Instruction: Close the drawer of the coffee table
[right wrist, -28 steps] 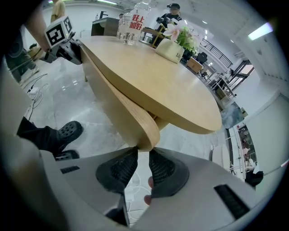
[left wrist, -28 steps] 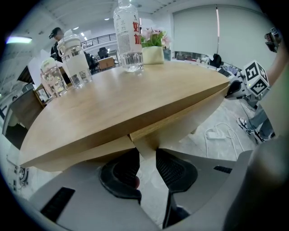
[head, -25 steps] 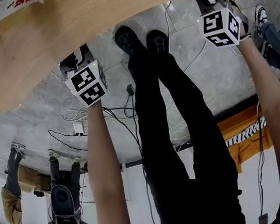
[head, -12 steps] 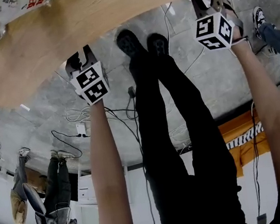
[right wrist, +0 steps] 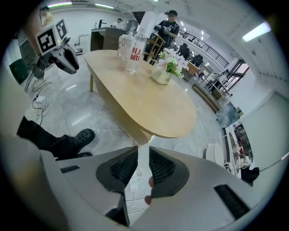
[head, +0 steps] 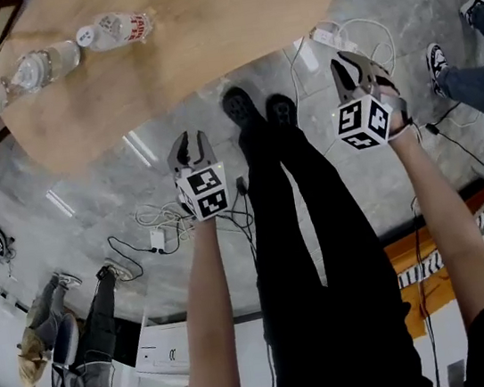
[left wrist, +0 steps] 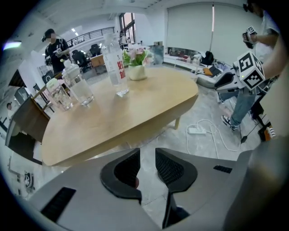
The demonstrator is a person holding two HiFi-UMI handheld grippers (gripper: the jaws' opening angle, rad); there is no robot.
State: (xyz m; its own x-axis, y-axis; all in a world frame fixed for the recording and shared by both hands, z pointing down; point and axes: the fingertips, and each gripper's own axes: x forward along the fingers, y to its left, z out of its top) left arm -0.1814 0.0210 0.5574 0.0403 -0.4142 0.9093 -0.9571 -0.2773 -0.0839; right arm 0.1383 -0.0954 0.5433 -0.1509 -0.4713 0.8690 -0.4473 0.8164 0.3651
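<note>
The coffee table [head: 199, 23] has an oval, light wooden top; no drawer shows in any view. My left gripper [head: 189, 138] hangs over the grey floor, short of the table's near edge. Its jaws stand a narrow gap apart with nothing between them. My right gripper [head: 350, 60] hovers off the table's right end, jaws likewise slightly apart and empty. In the left gripper view the left gripper [left wrist: 147, 152] faces the coffee table [left wrist: 122, 117] from above its edge. In the right gripper view the right gripper [right wrist: 143, 151] looks along the coffee table [right wrist: 140, 99].
Plastic bottles [head: 39, 70] lie toward the table's far left, and a flower pot [left wrist: 137, 67] stands further back. A power strip [head: 327, 36] and loose cables [head: 161, 223] lie on the floor. My own legs and shoes [head: 252, 110] stand between the grippers. Other people stand around the room.
Both grippers have lifted and drawn back from the table's edge. The table now sits farther off in the head view, and the bottles on it have come into sight.
</note>
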